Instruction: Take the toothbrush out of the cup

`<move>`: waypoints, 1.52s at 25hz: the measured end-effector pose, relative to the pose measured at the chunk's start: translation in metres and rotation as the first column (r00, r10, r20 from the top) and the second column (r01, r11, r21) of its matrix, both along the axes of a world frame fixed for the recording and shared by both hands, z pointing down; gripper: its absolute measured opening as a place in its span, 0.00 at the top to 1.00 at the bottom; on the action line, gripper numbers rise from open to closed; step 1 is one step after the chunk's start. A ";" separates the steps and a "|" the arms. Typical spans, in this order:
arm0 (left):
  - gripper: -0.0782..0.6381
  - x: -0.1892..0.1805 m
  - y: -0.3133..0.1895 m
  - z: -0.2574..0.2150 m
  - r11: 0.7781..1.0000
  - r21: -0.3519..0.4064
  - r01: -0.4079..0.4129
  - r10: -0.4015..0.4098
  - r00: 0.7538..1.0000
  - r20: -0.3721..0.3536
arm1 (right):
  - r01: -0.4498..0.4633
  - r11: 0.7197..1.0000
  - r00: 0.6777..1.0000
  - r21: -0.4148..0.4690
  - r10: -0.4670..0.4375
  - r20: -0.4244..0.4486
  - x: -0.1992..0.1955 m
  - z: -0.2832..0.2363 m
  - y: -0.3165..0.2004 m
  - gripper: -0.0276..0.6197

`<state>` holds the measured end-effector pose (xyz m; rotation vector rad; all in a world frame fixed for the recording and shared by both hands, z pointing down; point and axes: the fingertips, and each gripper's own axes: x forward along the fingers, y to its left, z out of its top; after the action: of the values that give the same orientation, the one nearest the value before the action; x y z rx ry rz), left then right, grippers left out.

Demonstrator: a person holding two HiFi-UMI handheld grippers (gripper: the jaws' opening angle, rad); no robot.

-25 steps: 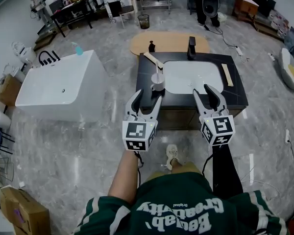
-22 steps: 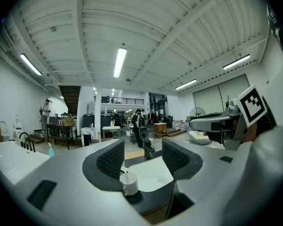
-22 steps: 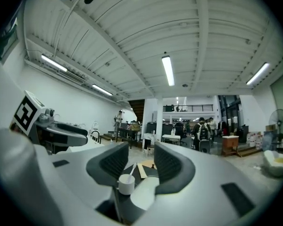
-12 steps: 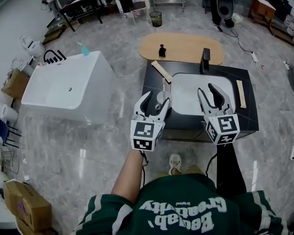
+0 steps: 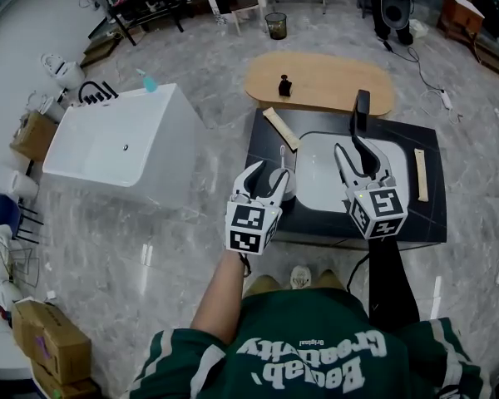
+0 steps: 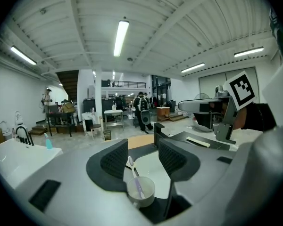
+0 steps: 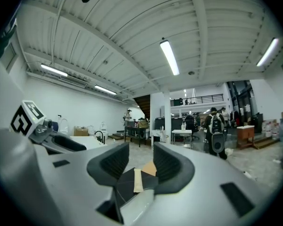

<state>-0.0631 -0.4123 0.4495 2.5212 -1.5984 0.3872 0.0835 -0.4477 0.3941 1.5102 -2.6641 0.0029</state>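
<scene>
While the head view looks steeply down on a dark tabletop (image 5: 416, 219) with a white basin (image 5: 320, 185) sunk into it, the left claw (image 5: 268, 175) sits close against a pale cup (image 5: 286, 189) at the basin's left edge. The toothbrush (image 5: 283, 158) stands in that cup with its bristle end up. The right claw (image 5: 353, 152) hangs over the basin with its jaws apart and nothing in them. From the left gripper view, the left claw (image 6: 144, 159) has just been narrowing its jaws, yet they are still apart. The cup (image 6: 141, 192) lies low in the gap, and the toothbrush (image 6: 134, 173) leans up out of it between the pads, touching neither as far as I can tell. From the right gripper view, the right claw (image 7: 134, 161) is spread and empty, with only the tabletop and a pale wooden strip (image 7: 137, 180) beyond it. I judge the toothbrush to be light, stiff and thin, with a smooth handle that could pivot or slip under a loose pinch. The cup looks light enough to tip or come along. The best hold is probably on the neck above the rim, just under the bristles, drawing it out along its own lean.
</scene>
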 end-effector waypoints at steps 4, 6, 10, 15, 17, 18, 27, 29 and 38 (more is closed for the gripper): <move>0.60 0.002 -0.015 0.017 0.999 -0.040 -0.001 0.001 1.000 -0.016 | -0.005 1.000 1.000 -0.006 0.005 0.005 0.002 0.005 -0.012 0.70; 0.60 0.000 -0.023 0.027 0.998 -0.063 0.002 -0.004 1.000 -0.030 | -0.006 1.000 1.000 -0.014 0.006 -0.003 0.000 0.011 -0.017 0.70; 0.60 -0.002 -0.038 0.053 0.992 -0.129 0.006 -0.014 0.998 -0.061 | -0.024 0.999 0.999 -0.043 0.022 -0.028 0.003 0.024 -0.026 0.70; 0.61 -0.003 -0.058 0.091 0.974 -0.228 0.012 -0.027 0.998 -0.063 | -0.056 0.996 0.998 -0.068 0.053 -0.035 0.013 0.035 -0.040 0.70; 0.61 -0.004 -0.066 0.103 0.966 -0.258 0.017 -0.034 0.997 -0.062 | -0.065 0.995 0.998 -0.079 0.063 -0.033 0.015 0.038 -0.046 0.70; 0.61 -0.004 -0.069 0.109 0.961 -0.275 0.018 -0.037 0.997 -0.066 | -0.068 0.994 0.997 -0.084 0.065 -0.033 0.016 0.040 -0.048 0.70; 0.64 0.002 -0.082 0.148 0.925 -0.377 0.035 -0.061 0.997 -0.056 | -0.075 0.991 0.997 -0.114 0.071 -0.035 0.023 0.053 -0.055 0.73; 0.64 0.004 -0.085 0.156 0.919 -0.392 0.034 -0.055 0.998 -0.044 | -0.074 0.990 0.997 -0.122 0.070 -0.037 0.026 0.059 -0.056 0.73; 0.84 -0.004 -0.091 0.173 0.906 -0.410 0.104 -0.123 0.992 -0.020 | -0.079 0.986 0.996 -0.144 0.075 -0.038 0.038 0.070 -0.057 0.74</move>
<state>-0.0668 -0.5032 0.6221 2.0988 -1.4570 0.5784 0.1213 -0.5045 0.4638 1.5520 -2.5179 0.1717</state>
